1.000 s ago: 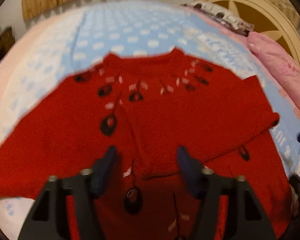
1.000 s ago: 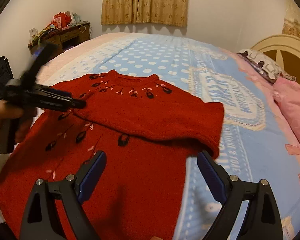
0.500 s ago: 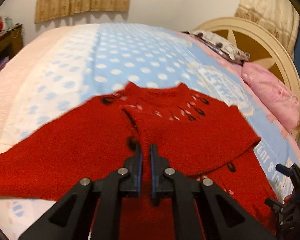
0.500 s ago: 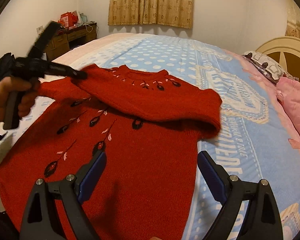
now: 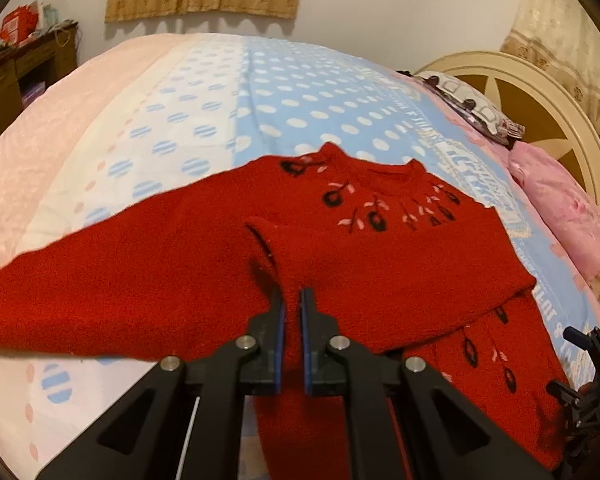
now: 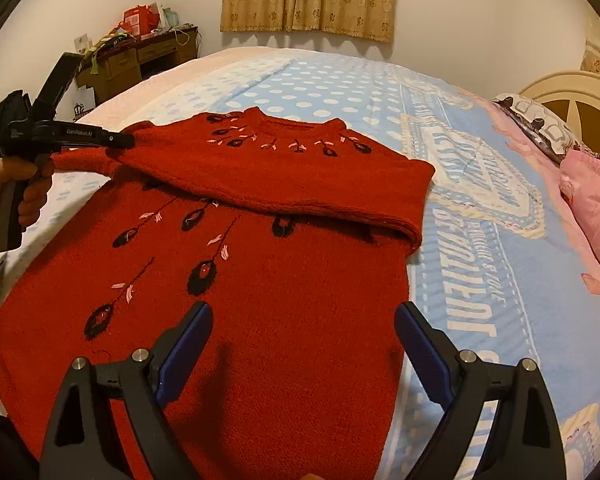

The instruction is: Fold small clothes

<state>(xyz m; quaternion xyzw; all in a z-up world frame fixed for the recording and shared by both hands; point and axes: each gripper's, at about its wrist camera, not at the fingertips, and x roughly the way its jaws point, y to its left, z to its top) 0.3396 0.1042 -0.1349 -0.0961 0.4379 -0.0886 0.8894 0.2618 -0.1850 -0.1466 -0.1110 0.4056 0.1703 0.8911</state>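
Note:
A red knit sweater (image 6: 284, 304) with black and pink embroidery lies on the bed, its right sleeve folded across the chest. My left gripper (image 5: 293, 298) is shut on the cuff of that folded sleeve (image 5: 380, 272) and holds it raised above the sweater; it also shows in the right wrist view (image 6: 120, 141) at the sweater's left shoulder. My right gripper (image 6: 302, 330) is open and empty, hovering above the sweater's lower body. It shows at the right edge of the left wrist view (image 5: 588, 360).
The bed carries a blue and pink polka-dot blanket (image 6: 340, 88). Pink pillows (image 6: 596, 208) and a cream headboard (image 6: 572, 88) are at the right. A cluttered wooden desk (image 6: 140, 56) stands at the far left by the wall.
My left gripper closed on the folded sleeve's cuff and lifted it toward the sweater's left shoulder. My right gripper stayed open over the lower body.

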